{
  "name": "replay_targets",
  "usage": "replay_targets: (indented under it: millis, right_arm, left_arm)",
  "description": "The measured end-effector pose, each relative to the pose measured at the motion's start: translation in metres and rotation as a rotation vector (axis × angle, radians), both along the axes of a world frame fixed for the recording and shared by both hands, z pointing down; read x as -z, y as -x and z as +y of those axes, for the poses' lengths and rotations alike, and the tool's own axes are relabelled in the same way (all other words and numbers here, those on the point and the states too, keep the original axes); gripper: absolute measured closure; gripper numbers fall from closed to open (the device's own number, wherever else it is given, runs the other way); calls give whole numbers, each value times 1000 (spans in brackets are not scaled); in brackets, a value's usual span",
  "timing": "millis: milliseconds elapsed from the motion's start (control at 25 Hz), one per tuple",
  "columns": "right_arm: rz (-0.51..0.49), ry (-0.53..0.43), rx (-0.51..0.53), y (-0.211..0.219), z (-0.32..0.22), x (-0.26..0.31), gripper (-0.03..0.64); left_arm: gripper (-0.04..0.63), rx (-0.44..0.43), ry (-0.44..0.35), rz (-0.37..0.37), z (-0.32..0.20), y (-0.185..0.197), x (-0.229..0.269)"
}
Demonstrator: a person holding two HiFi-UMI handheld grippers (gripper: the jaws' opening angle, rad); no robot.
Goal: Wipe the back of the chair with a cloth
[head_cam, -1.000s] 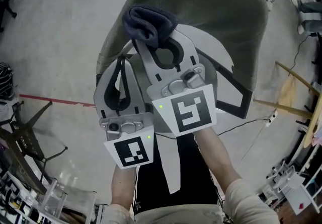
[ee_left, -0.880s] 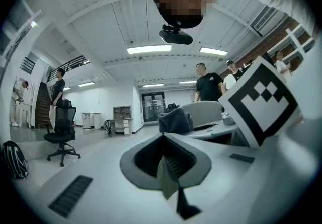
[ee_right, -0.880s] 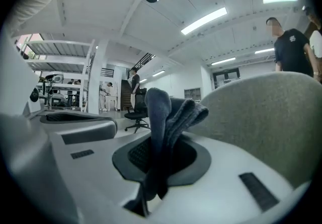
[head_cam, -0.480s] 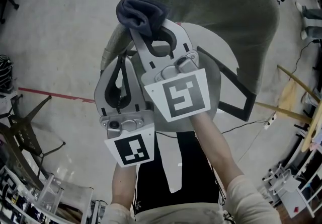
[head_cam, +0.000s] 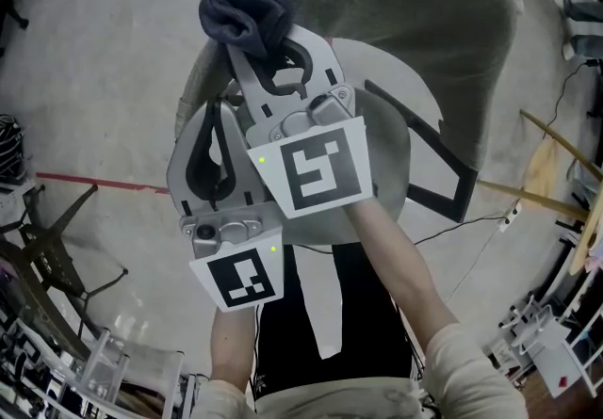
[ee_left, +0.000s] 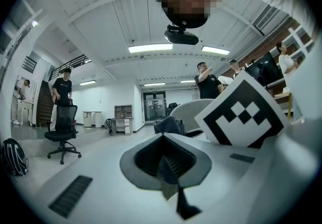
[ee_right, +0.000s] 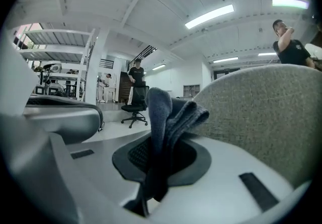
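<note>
An olive-grey fabric chair back (head_cam: 415, 22) fills the top of the head view, and its pale seat (head_cam: 391, 158) lies below it. My right gripper (head_cam: 256, 57) is shut on a dark blue cloth (head_cam: 245, 14), which bunches above the jaws by the chair back's left edge. In the right gripper view the cloth (ee_right: 168, 117) stands up from my right gripper (ee_right: 158, 160), with the chair back (ee_right: 261, 117) close on the right. My left gripper (head_cam: 220, 111) sits just left of and below the right one, shut and with nothing in it (ee_left: 166, 162).
A red line (head_cam: 104, 185) crosses the concrete floor at the left. A dark metal frame (head_cam: 57, 243) stands at the far left. Wooden sticks (head_cam: 542, 196) and a cable lie at the right. Beyond the grippers, a black office chair (ee_left: 63, 130) and several standing people are in the room.
My right gripper has carried the cloth to the left and slightly up along the chair back's edge. The left gripper has barely shifted.
</note>
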State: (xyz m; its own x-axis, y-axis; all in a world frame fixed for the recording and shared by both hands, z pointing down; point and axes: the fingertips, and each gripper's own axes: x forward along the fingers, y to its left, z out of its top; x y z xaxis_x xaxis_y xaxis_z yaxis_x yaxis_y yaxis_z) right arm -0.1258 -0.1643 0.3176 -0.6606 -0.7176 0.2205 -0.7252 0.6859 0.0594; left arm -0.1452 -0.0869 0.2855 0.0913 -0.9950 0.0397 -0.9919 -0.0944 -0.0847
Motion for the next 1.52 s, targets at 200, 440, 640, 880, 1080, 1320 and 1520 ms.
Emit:
replay_targets:
  millis: [200, 440, 640, 880, 1080, 1320, 1520]
  right_arm:
    - [3, 2, -67, -22, -9, -3, 563]
    - [-15, 30, -249, -81, -34, -9, 563]
    - [-20, 17, -387, -136, -41, -9, 563]
    - [-23, 8, -529, -185, -37, -6, 563]
    - [-12, 5, -639, -231, -26, 2, 563]
    - [30, -35, -716, -260, -8, 12, 563]
    - [61, -46, -766, -279, 5, 11, 563]
  left_arm:
    - [581, -13, 1, 3, -5, -7, -1]
    - [581, -30, 9, 2, -10, -20, -5]
    - [581, -73, 10, 5, -14, -40, -4]
    - [581, -139, 13, 9, -19, -69, -7]
    - [581, -191, 18, 18, -20, -96, -7]
    - [581, -248, 0, 35, -20, -122, 1]
    - [581, -279, 8, 37, -18, -130, -2]
